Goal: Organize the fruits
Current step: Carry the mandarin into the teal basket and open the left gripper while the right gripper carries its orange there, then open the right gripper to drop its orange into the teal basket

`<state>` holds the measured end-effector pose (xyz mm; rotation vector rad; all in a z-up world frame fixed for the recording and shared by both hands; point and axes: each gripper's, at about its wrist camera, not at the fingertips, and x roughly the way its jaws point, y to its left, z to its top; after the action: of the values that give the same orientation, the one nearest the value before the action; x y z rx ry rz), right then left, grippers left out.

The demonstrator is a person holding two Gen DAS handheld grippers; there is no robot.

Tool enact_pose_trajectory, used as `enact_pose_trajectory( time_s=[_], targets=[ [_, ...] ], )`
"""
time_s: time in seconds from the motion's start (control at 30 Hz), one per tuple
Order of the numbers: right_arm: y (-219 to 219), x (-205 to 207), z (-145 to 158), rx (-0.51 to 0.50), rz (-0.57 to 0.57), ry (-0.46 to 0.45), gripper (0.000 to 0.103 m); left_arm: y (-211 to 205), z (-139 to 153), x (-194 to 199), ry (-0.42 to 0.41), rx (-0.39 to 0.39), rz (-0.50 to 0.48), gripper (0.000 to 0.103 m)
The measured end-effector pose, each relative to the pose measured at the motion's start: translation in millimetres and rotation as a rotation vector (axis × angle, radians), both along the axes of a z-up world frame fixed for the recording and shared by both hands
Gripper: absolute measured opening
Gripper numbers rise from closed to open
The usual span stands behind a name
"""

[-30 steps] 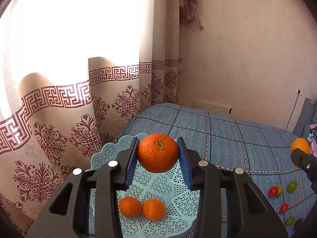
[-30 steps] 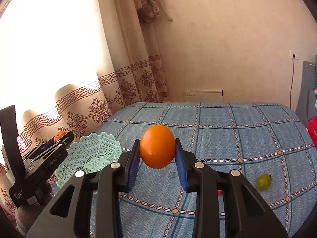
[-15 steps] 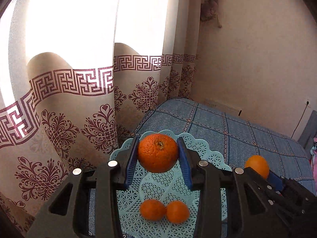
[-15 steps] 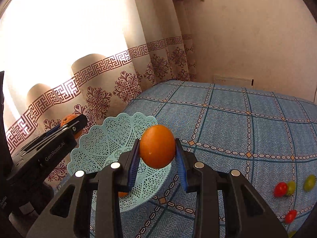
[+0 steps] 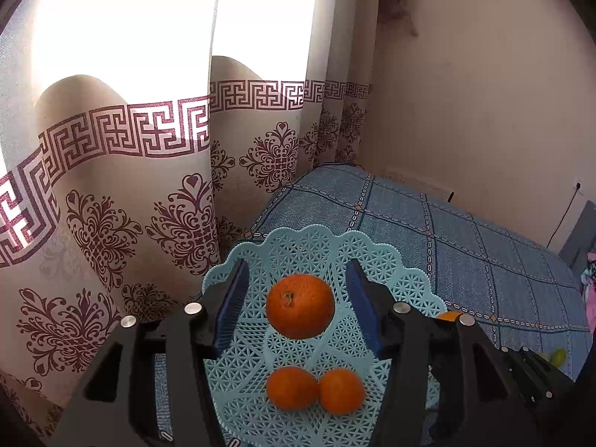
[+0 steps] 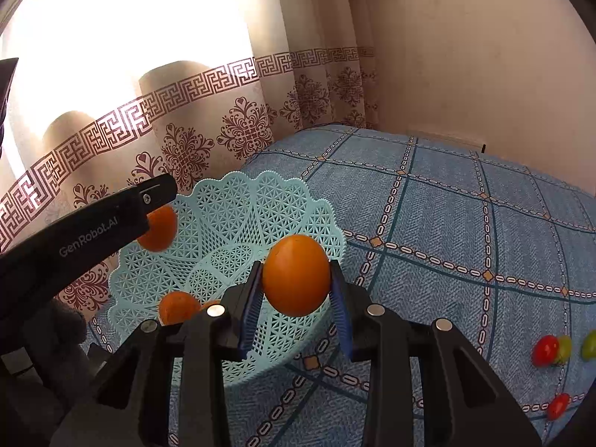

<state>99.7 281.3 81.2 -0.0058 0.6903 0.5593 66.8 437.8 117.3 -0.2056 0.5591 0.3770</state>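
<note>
My left gripper (image 5: 300, 298) is open over a light blue lattice basket (image 5: 316, 232). A rough-skinned orange (image 5: 300, 305) sits between its spread blue pads (image 5: 232, 303) and touches neither; whether it rests on the basket I cannot tell. Two small oranges (image 5: 290, 387) lie side by side on the basket floor. In the right wrist view, my right gripper (image 6: 296, 287) is shut on a smooth orange (image 6: 296, 275) above the basket's near rim (image 6: 327, 253). The left gripper's finger (image 6: 111, 219) reaches in from the left, with the rough orange (image 6: 158, 229) under it.
The basket stands at the corner of a bed with a blue checked cover (image 6: 465, 223), close to a patterned curtain (image 5: 111, 186). Red cherry tomatoes (image 6: 545, 350) and green ones (image 6: 590, 344) lie on the cover at the far right. A wall stands behind.
The left gripper has opened and let go of the rough orange, which now sits lower over the basket. The right gripper has carried its orange closer, up to the basket's rim.
</note>
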Motion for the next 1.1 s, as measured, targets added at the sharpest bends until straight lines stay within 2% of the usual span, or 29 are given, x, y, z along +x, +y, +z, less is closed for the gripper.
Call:
enact_pose_trajectory(
  time_s=[0.07, 0.5, 0.77, 1.1],
  targets=[
    [-2.9, -2.2, 2.2, 0.007, -0.013, -0.019, 0.051, -1.9, 1.9, -1.1, -0.009, 0.015, 0.002, 0.076],
    [-19.9, -10.6, 21.9, 0.032, -0.069, -0.068, 0.051, -3.1, 8.9, -8.4, -0.038, 0.022, 0.026, 0.083],
    [-42.1, -11.0, 37.1, 0.062, -0.163, -0.087, 0.052, -12.3, 12.3, -10.4, -0.052, 0.055, 0.014, 0.090],
    [-79.4, -14.2, 59.5, 0.129, -0.267, -0.118, 0.055, -19.3, 16.9, -13.2, -0.070, 0.049, -0.018, 0.095]
  ],
)
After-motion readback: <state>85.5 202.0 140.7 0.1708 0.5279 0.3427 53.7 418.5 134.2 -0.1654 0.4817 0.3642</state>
